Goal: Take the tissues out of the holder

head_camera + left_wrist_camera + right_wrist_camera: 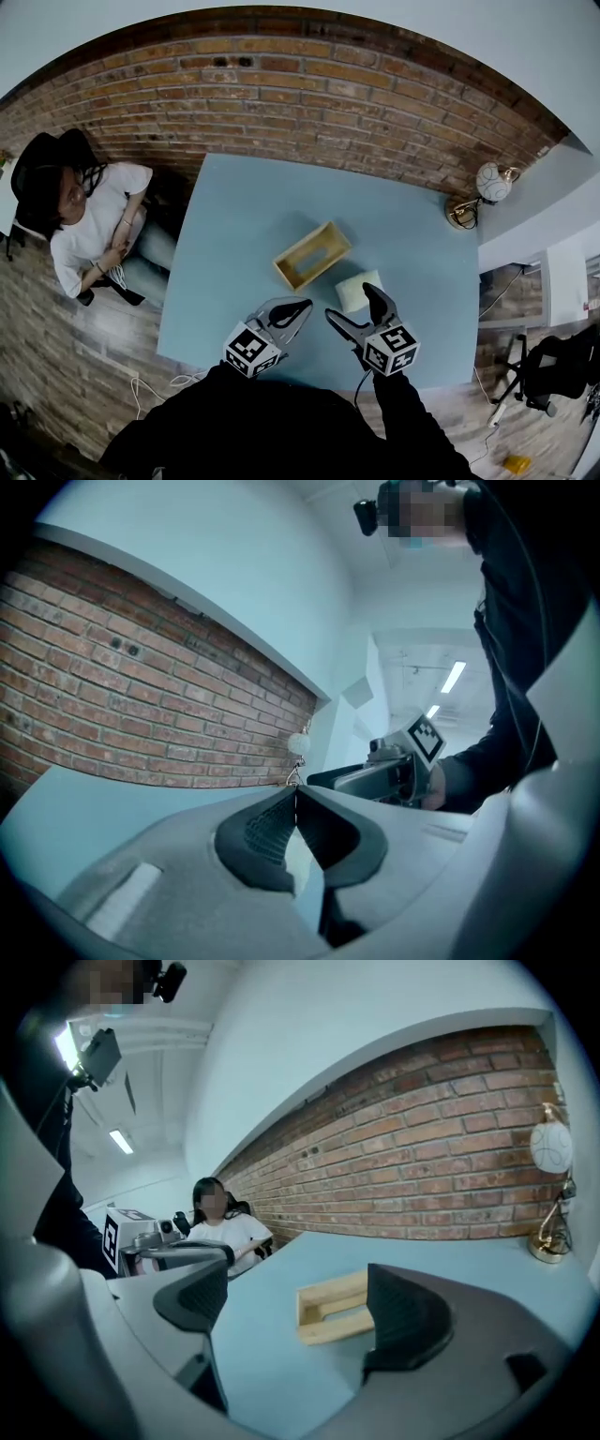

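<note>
The wooden tissue holder (pixel 311 255) lies on the light blue table (pixel 234 244), its open side up; it also shows in the right gripper view (pixel 330 1309), framed by the jaws. A pale pack of tissues (pixel 359 292) lies on the table just right of and nearer than the holder, apart from it. My right gripper (pixel 353 305) hovers over the table's near edge beside the pack, open and holding nothing (pixel 298 1277). My left gripper (pixel 302 309) is to its left, shut with the tips touching and nothing between them (pixel 295 795). The pack is not seen in either gripper view.
A person in a white shirt (pixel 89 225) sits at the table's left end. A brick wall (pixel 309 84) runs behind the table. A globe lamp (pixel 487 186) stands at the far right corner. Cables (pixel 178 380) lie on the wooden floor.
</note>
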